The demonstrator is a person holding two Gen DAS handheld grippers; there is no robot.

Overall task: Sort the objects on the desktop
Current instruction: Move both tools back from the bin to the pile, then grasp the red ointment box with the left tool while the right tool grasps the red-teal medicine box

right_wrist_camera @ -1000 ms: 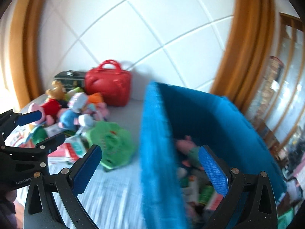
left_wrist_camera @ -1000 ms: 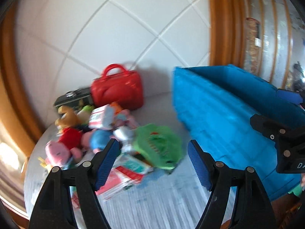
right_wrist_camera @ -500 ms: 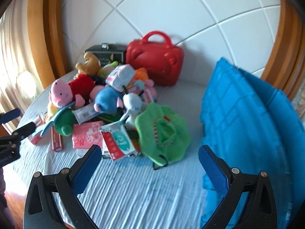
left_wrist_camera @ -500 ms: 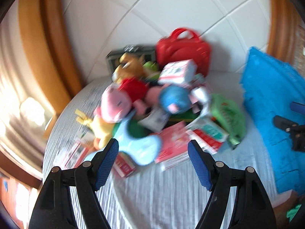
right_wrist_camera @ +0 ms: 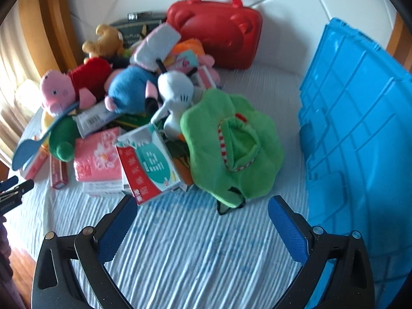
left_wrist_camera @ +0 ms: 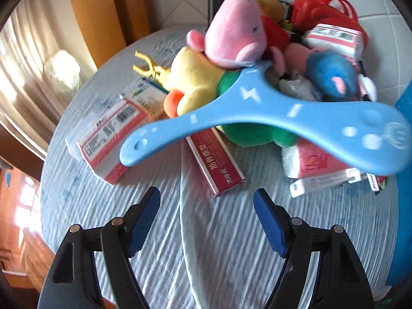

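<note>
Left gripper (left_wrist_camera: 207, 209) hanging over the striped tabletop (left_wrist_camera: 226, 244), jaws wide apart and empty, pointing down just short of a red box (left_wrist_camera: 215, 163). Beyond it, a blue boomerang (left_wrist_camera: 257, 113) lying across the toy pile, pink pig plush (left_wrist_camera: 235, 34) on top. Right gripper (right_wrist_camera: 203, 217) likewise spread wide, holding nothing, just short of the green hat (right_wrist_camera: 231, 141) and a tissue pack (right_wrist_camera: 146, 159). Blue crate (right_wrist_camera: 360, 128) standing at the right, red case (right_wrist_camera: 219, 29) at the back against the wall.
</note>
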